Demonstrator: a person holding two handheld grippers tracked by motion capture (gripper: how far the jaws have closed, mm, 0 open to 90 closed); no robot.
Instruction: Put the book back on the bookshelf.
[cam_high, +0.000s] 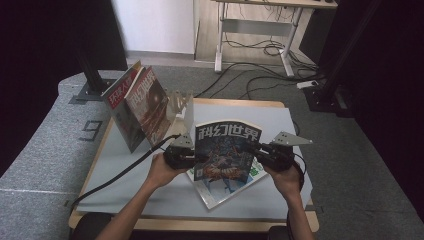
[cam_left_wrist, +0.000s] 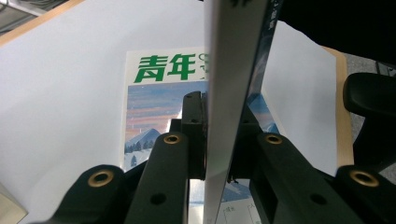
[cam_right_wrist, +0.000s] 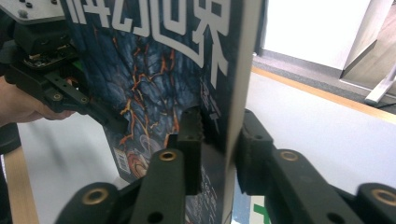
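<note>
Blue and shiny, the magazine (cam_high: 227, 152) we hold stands up straight above the table (cam_high: 240, 103), with big white letters across its top and orange cracks like lightning on its dark cover. We pinch it from both sides. Our left gripper (cam_high: 192, 159) is clamped on its left edge, and our right gripper (cam_high: 256, 152) is clamped on its right edge.

From the left gripper view, the magazine looks like a thin, flat, pale strip squeezed tight between the two black jaws. From the right gripper view, we see the glossy cover at a slant, and the black jaws press on it from front and back. One jaw has little ridges on its pad. Gold rings sit in the black metal arms.

Under it, a second magazine (cam_left_wrist: 154, 102) lies flat on the smooth white sheet (cam_high: 125, 165) that covers the table. It has green letters on white and a picture of a snowy mountain. The wooden rim of the table peeks out around the sheet.

At the back left, two more magazines (cam_high: 137, 105) stand leaning in a clear plastic holder (cam_high: 181, 106), well apart from our grippers. One has red on its cover.

Grey pointed plates (cam_high: 291, 138) sit on top of the grippers, and a thick black cable (cam_high: 120, 172) runs off the left one.
</note>
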